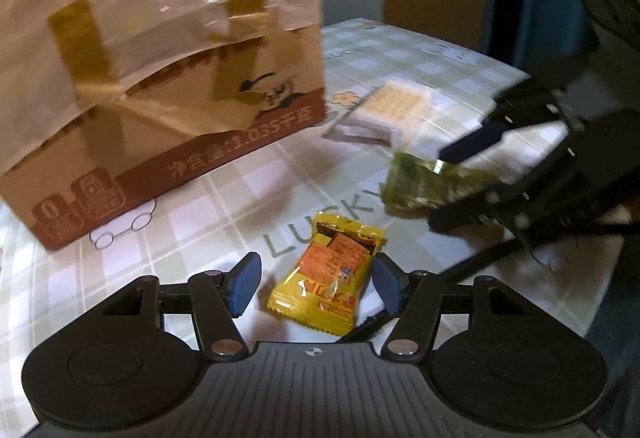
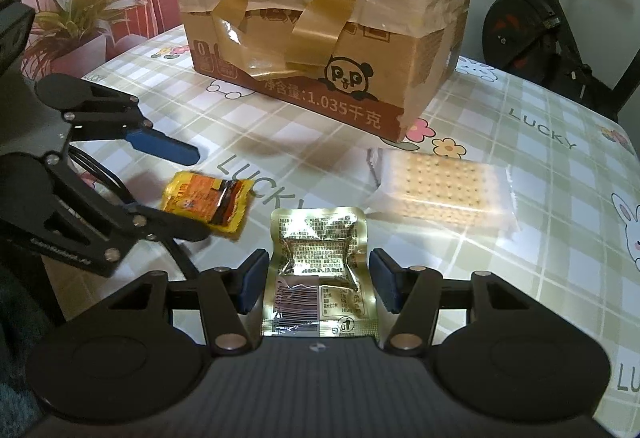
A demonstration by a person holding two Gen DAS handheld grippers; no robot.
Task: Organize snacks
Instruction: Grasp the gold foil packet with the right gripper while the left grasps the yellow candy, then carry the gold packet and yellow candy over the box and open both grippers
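Note:
A yellow-orange snack packet (image 1: 328, 278) lies on the checked tablecloth between the open fingers of my left gripper (image 1: 316, 284); it also shows in the right wrist view (image 2: 208, 204). A gold foil packet (image 2: 320, 270) lies flat between the open fingers of my right gripper (image 2: 318, 280), and in the left wrist view the gold foil packet (image 1: 424, 184) sits between the right gripper's fingers (image 1: 476, 142). Neither pair of pads visibly presses its packet. A clear pack of crackers (image 2: 444, 190) lies beyond, also in the left wrist view (image 1: 384, 110).
A large taped cardboard box (image 2: 320, 18) stands at the back of the table, shown too in the left wrist view (image 1: 160, 70). An exercise bike (image 2: 560, 18) stands beyond the table's right edge. A potted plant (image 2: 72, 22) is at the far left.

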